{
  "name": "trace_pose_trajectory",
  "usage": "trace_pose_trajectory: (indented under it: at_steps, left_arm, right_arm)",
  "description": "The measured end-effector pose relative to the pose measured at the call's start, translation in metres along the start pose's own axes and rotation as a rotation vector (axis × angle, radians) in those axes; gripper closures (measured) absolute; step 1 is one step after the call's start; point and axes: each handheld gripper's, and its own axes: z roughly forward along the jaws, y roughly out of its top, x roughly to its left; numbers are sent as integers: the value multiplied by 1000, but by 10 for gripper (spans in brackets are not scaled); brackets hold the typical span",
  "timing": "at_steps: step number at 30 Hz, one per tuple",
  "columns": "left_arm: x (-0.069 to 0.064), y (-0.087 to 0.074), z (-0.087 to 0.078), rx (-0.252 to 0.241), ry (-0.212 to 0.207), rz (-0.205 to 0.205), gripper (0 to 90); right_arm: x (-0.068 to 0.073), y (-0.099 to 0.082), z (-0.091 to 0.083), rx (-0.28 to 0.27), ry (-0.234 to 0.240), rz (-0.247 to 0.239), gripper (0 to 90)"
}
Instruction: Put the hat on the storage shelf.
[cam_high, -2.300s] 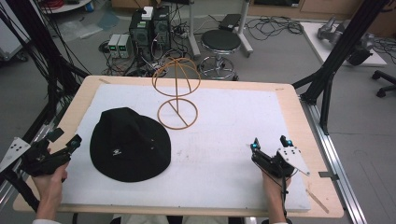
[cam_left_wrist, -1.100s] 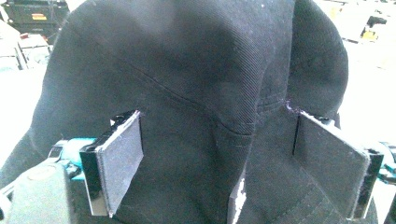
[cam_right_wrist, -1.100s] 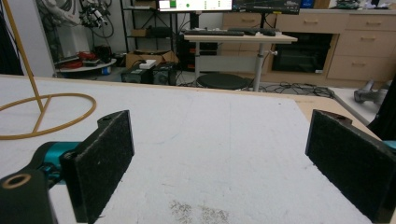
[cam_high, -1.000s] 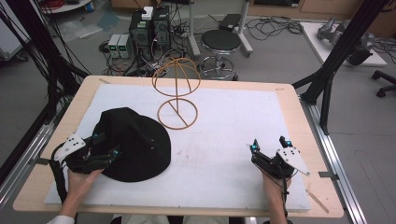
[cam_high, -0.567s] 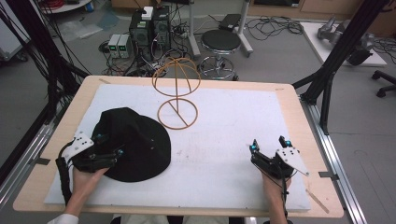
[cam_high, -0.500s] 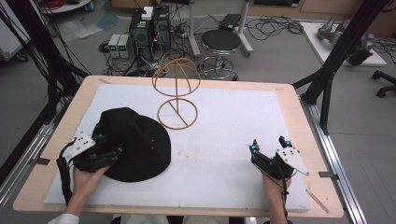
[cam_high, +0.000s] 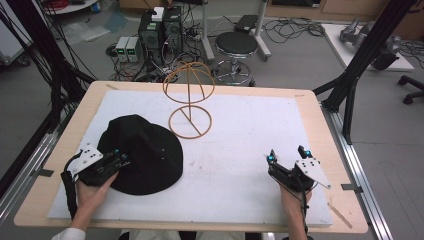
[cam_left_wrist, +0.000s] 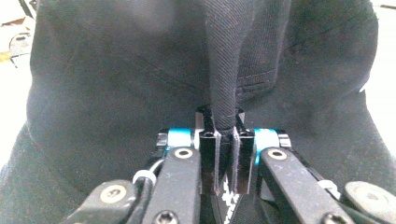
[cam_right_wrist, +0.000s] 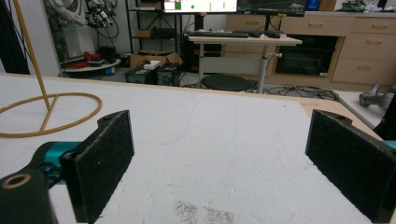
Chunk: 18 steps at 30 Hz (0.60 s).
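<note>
On the left side of the table (cam_high: 305, 107) my left claw (cam_high: 119, 160) is clamped on a pinched fold of the black hat (cam_high: 145, 152), at the near-left edge of it; in the left gripper view the cloth (cam_left_wrist: 224, 60) rises in a ridge from between the closed jaws. The hat lies flat on the white mat (cam_high: 260, 130), just beside the ring base of the wire hat stand (cam_high: 190, 102), which stands upright toward the far edge. My right claw (cam_high: 286, 156) rests near the right front corner, jaws spread wide with nothing between them. I judge the grasp is made and the lift comes next: I should raise the hat clear of the mat, carry it over the stand's domed top, and keep the fold from slipping.
</note>
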Motion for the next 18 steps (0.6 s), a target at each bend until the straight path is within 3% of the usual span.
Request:
trace_pose_trajectory:
  at_steps: [5, 9, 18]
  left_arm:
    - [-1, 1, -2, -17, -30, -14, 865]
    - [-5, 5, -9, -77, -40, -2, 867]
    - [-12, 17, -22, -181, 6, 23, 866]
  right_arm:
    - [0, 0, 0, -2, -1, -1, 70]
    - [0, 0, 0, 0, -2, 3, 70]
    - [-1, 0, 0, -5, -3, -2, 70]
